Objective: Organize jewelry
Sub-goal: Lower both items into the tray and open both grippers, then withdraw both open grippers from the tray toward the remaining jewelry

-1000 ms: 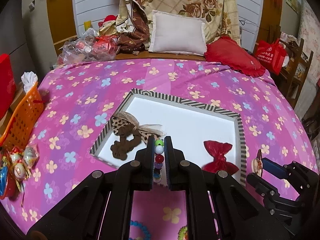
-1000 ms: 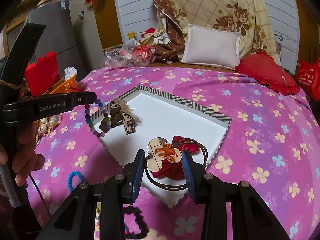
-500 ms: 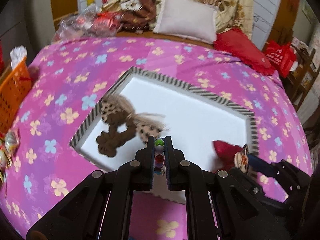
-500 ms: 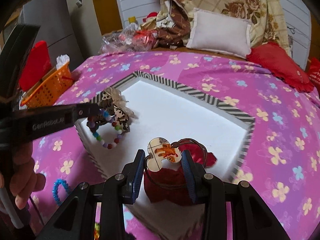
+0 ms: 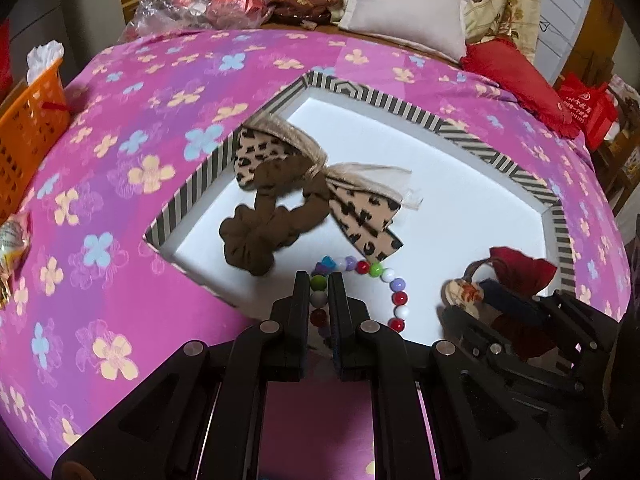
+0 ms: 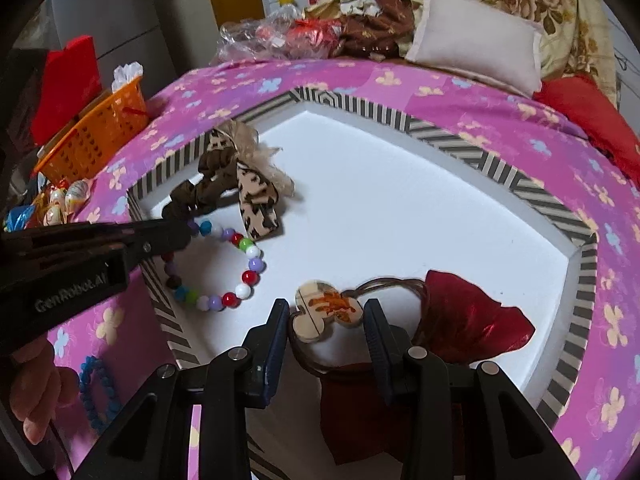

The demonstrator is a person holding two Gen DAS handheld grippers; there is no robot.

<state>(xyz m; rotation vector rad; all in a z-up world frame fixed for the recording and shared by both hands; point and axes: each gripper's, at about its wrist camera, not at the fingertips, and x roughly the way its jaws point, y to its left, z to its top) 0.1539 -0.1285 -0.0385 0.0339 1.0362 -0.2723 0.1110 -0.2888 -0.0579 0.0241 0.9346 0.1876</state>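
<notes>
Left gripper [image 5: 319, 292] is clamped narrow on the bead bracelet [image 6: 224, 268], low over the tray [image 5: 460, 130] at its 7 o'clock. Lower until beads rest, then release. Right gripper [image 6: 326, 326] grips the shell hair tie [image 6: 325, 311] at 5 o'clock; set it clear of the red bow [image 6: 468, 320].

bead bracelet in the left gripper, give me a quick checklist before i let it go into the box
1. Left gripper shut on bead bracelet: ok.
2. Bracelet over the white floor of the striped box: ok.
3. Bracelet resting on the floor, not hanging: cannot tell.
4. Clear of the leopard bow scrunchie: not ok, the beads look to touch its tail.
5. Clear of the right gripper and its wooden charm hair tie: ok, white floor shows between them.
</notes>
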